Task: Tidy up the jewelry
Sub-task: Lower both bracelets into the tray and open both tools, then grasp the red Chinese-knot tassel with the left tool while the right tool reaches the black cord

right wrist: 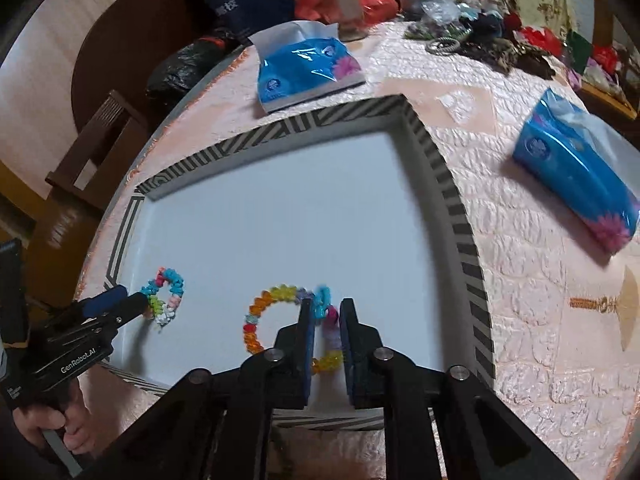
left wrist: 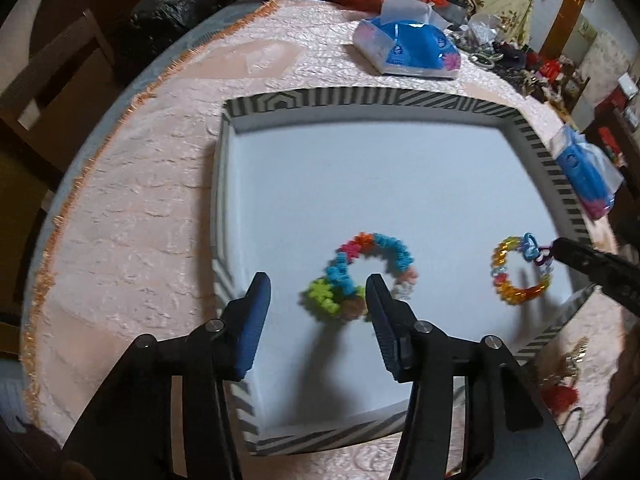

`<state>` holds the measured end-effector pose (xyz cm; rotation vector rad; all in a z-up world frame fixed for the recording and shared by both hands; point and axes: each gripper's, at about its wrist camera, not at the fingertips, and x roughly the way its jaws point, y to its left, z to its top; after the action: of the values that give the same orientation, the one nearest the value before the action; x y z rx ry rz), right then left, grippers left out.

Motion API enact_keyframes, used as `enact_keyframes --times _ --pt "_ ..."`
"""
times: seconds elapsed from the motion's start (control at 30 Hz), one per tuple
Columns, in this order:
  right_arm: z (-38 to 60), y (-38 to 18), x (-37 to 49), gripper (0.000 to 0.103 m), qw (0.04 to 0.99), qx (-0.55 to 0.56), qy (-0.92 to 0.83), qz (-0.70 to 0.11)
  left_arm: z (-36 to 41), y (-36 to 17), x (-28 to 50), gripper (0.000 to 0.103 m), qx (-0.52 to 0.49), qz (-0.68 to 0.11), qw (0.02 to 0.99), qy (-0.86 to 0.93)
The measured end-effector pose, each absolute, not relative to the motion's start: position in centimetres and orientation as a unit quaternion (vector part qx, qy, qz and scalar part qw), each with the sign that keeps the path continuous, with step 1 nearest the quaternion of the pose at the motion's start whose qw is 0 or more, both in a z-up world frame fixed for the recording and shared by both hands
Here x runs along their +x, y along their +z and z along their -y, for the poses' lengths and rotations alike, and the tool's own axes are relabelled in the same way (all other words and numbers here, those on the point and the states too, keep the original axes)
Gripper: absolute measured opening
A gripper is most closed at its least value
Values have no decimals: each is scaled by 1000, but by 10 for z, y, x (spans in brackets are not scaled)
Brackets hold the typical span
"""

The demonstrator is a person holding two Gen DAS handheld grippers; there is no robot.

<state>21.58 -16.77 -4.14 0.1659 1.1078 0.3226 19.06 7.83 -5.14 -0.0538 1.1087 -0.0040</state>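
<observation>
Left tool (left wrist: 318,300): jaws apart, astride the chunky multicoloured plastic bead bracelet (left wrist: 360,276), which lies near the near-left corner of the white tray with striped rim (left wrist: 360,98); likely just let go.
Right tool (right wrist: 325,312): jaws narrow, pinching the blue clasp end of the translucent amber-and-rainbow bead bracelet (right wrist: 260,320), near the tray's near edge.
Left view only: red tassel piece (left wrist: 564,396) on the pink worktop (left wrist: 140,220).
Right view only: a hand (right wrist: 60,428) gripping the left tool's handle.
</observation>
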Motion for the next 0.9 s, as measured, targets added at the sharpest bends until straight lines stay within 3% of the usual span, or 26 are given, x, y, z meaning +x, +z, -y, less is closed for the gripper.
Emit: enact_keyframes --times 0.4,0.6,0.73,0.8,0.83,0.9 --pt "207 -37 166 12 856 92 117 -494 -71 -54 147 52 44 -503 863 5" --pt "207 -50 179 12 846 99 147 -503 -76 -54 139 52 45 -507 860 27" --pt "215 -20 166 13 866 111 143 -466 -84 -36 133 54 11 -501 865 20" --pt "216 -6 154 29 874 90 130 -460 -82 -25 125 62 1 -489 872 6" --pt "217 -1 143 42 875 69 109 -467 -78 -19 118 67 -4 -480 877 -8" --pt "218 0 123 43 873 54 89 -477 -69 -12 106 68 -6 -473 881 -31"
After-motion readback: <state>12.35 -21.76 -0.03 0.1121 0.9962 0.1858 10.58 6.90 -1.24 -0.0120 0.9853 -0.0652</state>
